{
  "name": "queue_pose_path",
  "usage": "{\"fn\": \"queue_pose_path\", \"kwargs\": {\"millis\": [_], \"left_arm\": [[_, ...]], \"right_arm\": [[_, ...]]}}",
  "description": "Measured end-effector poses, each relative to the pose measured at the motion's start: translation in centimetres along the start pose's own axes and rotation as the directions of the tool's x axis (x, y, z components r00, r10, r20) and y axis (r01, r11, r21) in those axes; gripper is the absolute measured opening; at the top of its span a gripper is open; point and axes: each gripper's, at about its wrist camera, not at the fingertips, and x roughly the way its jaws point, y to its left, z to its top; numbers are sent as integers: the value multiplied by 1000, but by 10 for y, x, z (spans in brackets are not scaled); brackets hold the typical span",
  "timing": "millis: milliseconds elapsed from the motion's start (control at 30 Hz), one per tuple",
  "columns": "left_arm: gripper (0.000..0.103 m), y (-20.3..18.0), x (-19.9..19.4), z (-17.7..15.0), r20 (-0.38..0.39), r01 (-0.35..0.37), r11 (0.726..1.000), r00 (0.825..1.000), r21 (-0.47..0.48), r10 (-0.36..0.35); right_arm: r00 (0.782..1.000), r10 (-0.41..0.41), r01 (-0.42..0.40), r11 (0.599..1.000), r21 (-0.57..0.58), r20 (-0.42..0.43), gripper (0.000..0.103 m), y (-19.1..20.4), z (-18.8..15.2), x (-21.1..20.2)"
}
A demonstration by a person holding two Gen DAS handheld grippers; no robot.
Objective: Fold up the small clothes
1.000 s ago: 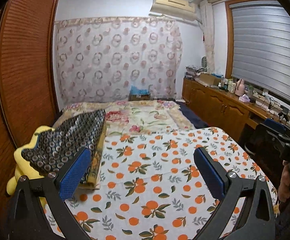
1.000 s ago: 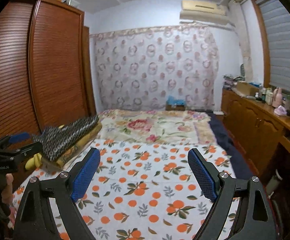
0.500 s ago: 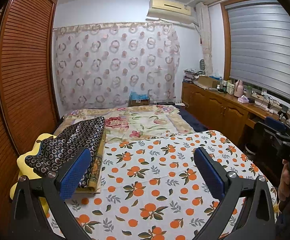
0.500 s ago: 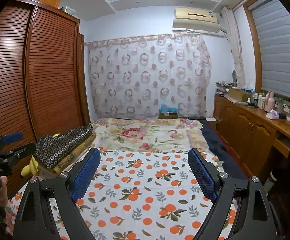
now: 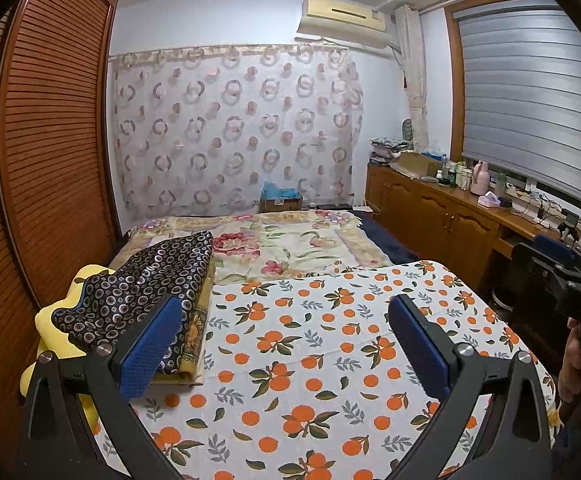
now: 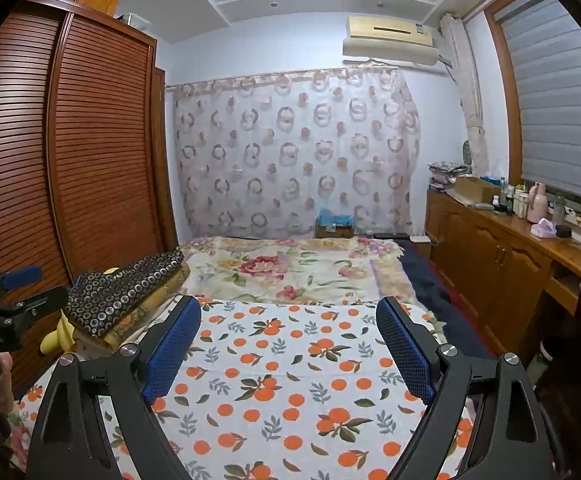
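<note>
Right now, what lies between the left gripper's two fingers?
Nothing is held between the open left gripper; only the bare orange-print cloth shows below, in the left wrist view. The dark folded garment lies beside its left finger.

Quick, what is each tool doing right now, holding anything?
Left tool: open, holding nothing.
Right tool: open, holding nothing.

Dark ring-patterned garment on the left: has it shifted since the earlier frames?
No. The dark garment overhangs the yellow cushion the same way as before, beside the orange-print cloth.
</note>
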Motion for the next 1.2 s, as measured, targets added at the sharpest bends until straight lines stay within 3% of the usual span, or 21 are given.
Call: {"fn": "queue_pose_path", "kwargs": {"millis": [1200], "left_arm": [[103, 4, -2, -4, 8, -12, 1000, 1000, -12, 12]], "right_arm": [[1000, 1, -1, 1000, -6, 6, 90, -3, -2, -1]]}}
